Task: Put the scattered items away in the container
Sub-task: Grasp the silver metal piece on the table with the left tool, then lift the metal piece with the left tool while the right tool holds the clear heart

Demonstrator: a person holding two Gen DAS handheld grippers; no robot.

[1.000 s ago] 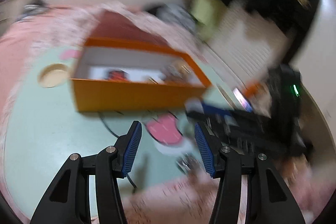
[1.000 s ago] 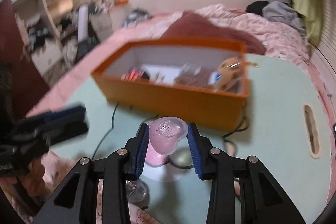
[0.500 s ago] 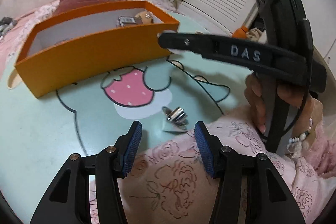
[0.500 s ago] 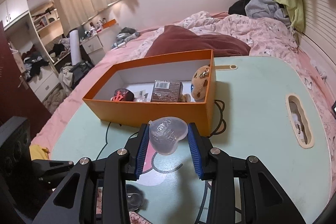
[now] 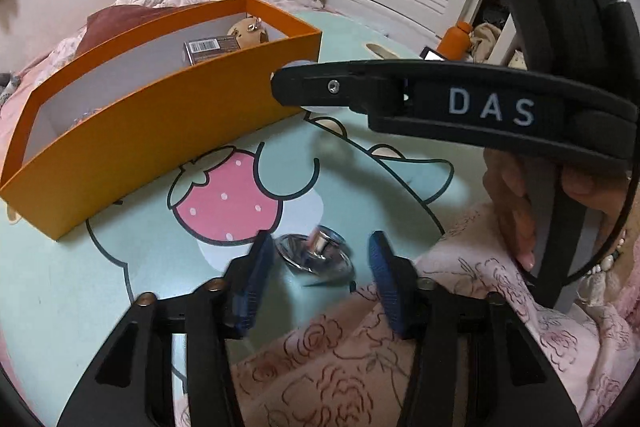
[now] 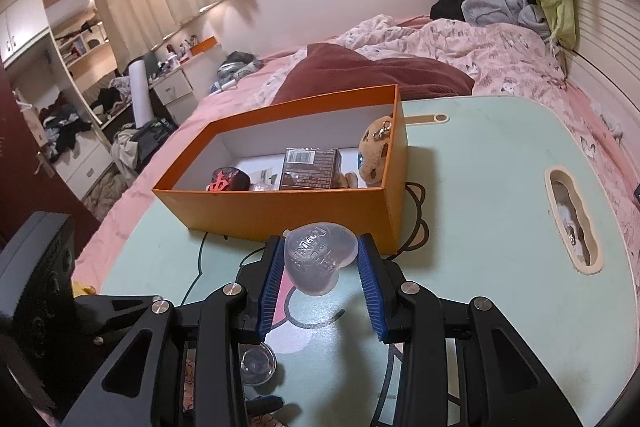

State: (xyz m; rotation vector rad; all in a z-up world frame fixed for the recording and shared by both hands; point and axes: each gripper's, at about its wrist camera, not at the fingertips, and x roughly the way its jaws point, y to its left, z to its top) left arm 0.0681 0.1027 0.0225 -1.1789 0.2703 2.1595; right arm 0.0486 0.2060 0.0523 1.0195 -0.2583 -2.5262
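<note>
An orange box [image 6: 288, 211] [image 5: 160, 131] stands on the mint table and holds a brown packet [image 6: 310, 169], a plush keychain [image 6: 376, 151] and a dark item with a red mark [image 6: 226, 181]. My right gripper [image 6: 319, 261] is shut on a clear heart-shaped plastic case [image 6: 318, 259], held above the table just in front of the box's near wall. My left gripper [image 5: 320, 255] is open, low over the table, its fingers either side of a small shiny metal lidded dish [image 5: 316, 253], which also shows in the right wrist view [image 6: 258, 363].
The table [image 6: 480, 227] has a cartoon strawberry print [image 5: 224, 203] and a handle slot [image 6: 572, 219]. The right gripper's body [image 5: 460, 103] crosses the left wrist view. Pink floral bedding [image 5: 360, 367] overlaps the table's near edge. A bed with clothes lies behind.
My left gripper has swung from the box down to the metal dish and closed in around it. My right gripper has lifted the clear heart case towards the box.
</note>
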